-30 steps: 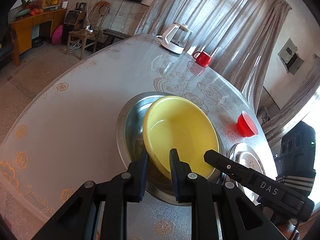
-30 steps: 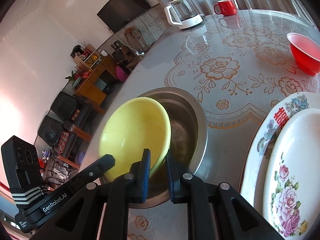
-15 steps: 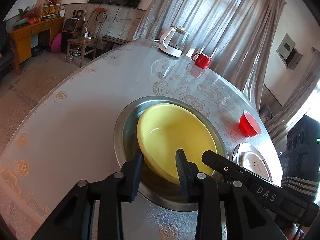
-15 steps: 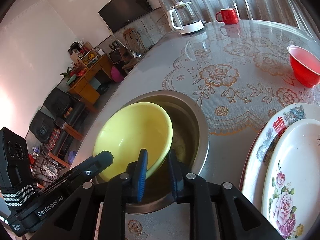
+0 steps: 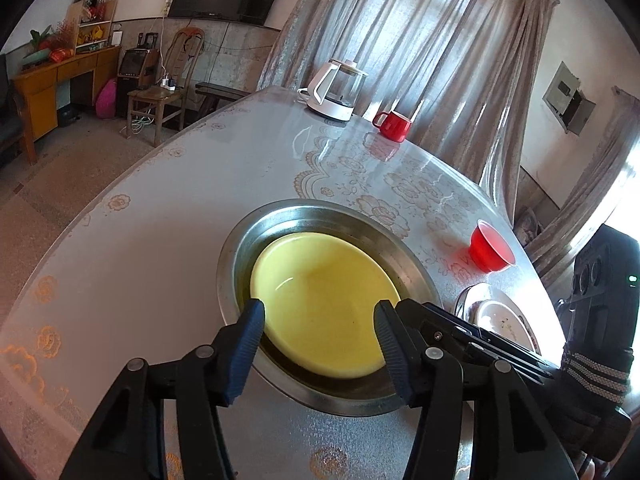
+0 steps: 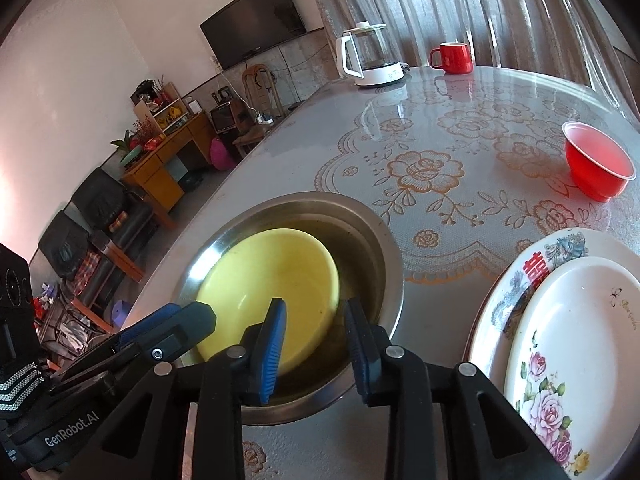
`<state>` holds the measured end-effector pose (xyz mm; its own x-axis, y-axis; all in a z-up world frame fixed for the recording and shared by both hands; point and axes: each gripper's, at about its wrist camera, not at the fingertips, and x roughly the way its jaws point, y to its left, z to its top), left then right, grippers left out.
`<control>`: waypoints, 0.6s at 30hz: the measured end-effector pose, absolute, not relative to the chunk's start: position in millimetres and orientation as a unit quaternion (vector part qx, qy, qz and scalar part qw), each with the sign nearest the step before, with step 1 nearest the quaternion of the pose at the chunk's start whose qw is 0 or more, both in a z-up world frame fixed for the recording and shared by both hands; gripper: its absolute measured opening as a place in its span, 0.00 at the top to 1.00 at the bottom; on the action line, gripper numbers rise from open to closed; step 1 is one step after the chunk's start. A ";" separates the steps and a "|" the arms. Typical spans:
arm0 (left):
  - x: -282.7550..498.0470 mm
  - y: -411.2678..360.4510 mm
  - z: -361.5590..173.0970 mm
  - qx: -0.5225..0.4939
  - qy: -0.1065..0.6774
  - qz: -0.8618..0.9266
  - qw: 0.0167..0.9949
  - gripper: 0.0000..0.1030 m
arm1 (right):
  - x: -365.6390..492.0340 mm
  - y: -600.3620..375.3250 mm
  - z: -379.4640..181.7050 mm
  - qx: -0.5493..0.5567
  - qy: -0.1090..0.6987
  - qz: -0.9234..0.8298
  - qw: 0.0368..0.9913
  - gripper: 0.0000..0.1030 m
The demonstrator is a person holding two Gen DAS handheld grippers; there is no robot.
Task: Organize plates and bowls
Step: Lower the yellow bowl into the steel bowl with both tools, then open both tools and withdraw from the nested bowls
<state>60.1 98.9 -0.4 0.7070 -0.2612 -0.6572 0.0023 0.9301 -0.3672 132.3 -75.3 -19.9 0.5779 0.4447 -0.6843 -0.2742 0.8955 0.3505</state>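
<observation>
A yellow bowl (image 5: 320, 300) lies inside a large steel bowl (image 5: 256, 228) on the table; both also show in the right wrist view, the yellow bowl (image 6: 272, 280) and the steel bowl (image 6: 384, 252). My left gripper (image 5: 318, 332) is open, its fingers apart above the yellow bowl's near rim. My right gripper (image 6: 314, 336) is open too, just above the bowls' near edge. A red bowl (image 6: 598, 166) stands at the right. A white floral plate (image 6: 572, 344) lies on a larger patterned plate (image 6: 520, 276) at the near right.
A glass kettle (image 6: 370, 56) and a red mug (image 6: 452, 58) stand at the table's far edge. The table (image 6: 460, 132) has a flowered cover. A chair (image 5: 160, 92) and a wooden desk stand on the floor to the left.
Both grippers have opened and let go of the yellow bowl, which dropped from tilted to flat inside the steel bowl. Both grippers have drawn back a little.
</observation>
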 end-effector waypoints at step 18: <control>50.7 85.3 8.6 -0.144 0.374 -0.063 0.914 0.44 | 121.6 -94.0 -13.2 0.145 0.403 0.213 0.878 0.70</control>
<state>50.7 85.3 8.6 0.7125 -0.2231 -0.6653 0.0076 0.9505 -0.3106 121.6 -94.0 -13.2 0.5842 0.4918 -0.6456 -0.2576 0.8667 0.4271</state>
